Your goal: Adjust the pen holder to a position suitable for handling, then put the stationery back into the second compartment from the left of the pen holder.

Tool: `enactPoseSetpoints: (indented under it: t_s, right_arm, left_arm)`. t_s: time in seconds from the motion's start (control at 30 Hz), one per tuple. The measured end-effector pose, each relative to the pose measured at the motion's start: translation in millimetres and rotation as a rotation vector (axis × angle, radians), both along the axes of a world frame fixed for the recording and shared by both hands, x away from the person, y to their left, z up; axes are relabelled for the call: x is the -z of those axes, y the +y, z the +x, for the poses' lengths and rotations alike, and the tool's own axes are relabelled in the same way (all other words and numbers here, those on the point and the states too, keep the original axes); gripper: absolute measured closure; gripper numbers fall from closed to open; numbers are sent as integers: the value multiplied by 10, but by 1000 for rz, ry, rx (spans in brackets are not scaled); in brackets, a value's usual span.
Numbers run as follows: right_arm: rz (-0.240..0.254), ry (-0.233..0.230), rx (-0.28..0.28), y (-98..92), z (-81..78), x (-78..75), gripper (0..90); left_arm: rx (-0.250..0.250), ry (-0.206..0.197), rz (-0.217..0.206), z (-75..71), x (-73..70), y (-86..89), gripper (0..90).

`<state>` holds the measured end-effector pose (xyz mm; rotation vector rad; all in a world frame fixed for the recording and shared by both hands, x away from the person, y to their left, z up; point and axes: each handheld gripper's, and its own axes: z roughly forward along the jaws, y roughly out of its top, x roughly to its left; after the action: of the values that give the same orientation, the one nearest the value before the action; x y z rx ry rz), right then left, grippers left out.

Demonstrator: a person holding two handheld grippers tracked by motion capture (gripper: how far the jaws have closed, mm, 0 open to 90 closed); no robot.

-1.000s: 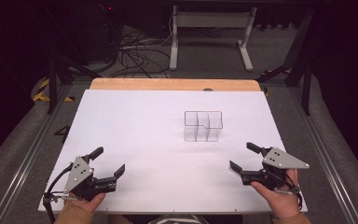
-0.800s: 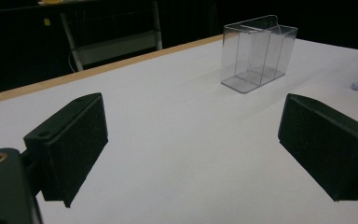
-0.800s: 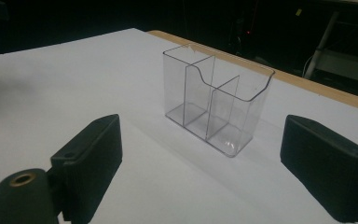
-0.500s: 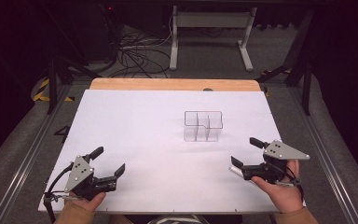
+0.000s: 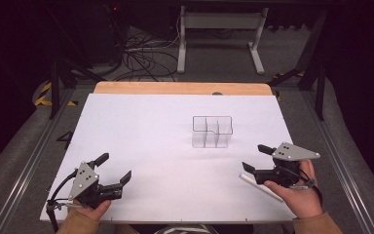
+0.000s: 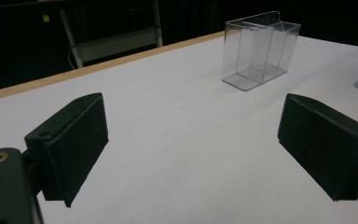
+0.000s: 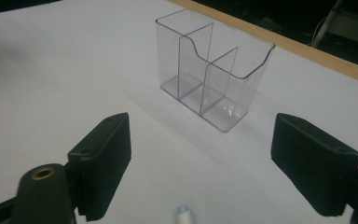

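Resting near the table's front edge [image 5: 175, 218], left hand-held gripper [image 5: 112, 170] spread, right hand-held gripper [image 5: 258, 158] spread, clear organizer [image 5: 212, 131] standing well apart

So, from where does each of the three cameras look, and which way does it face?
High view: above the person's side, facing forward and down; shows both hands, left gripper, right gripper.
Left gripper view: rides on that gripper, facing the clear organizer between its jaws.
Right gripper view: the same, nearer, white pen below.
All views share the organizer.
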<state>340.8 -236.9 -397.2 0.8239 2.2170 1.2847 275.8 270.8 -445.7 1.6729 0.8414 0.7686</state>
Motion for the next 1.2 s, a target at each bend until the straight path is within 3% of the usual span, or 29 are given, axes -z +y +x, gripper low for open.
enactPoseSetpoints:
  t_s: [0.37, 0.47, 0.5, 0.63, 0.97, 1.2]
  right_arm:
    - [-73, 56, -15, 0, 21, -3, 279]
    - [-85, 88, -22, 7, 22, 6, 325]
    - [-112, 116, -25, 14, 36, 18, 320]
    - [-146, 148, -32, 25, 47, 32, 350]
    - [-199, 184, -43, 30, 67, 57, 335]
    - [-295, 252, -29, 44, 93, 107, 311]
  left_arm:
    - [0, 1, 6, 10, -2, -10, 93]
    - [-2, 3, 2, 10, 0, -6, 93]
    - [-2, 1, 0, 12, 1, -5, 93]
    - [-2, 1, 1, 12, -1, -7, 93]
    - [1, -1, 1, 17, -1, -14, 93]
    - [1, 1, 0, 17, 0, -13, 93]
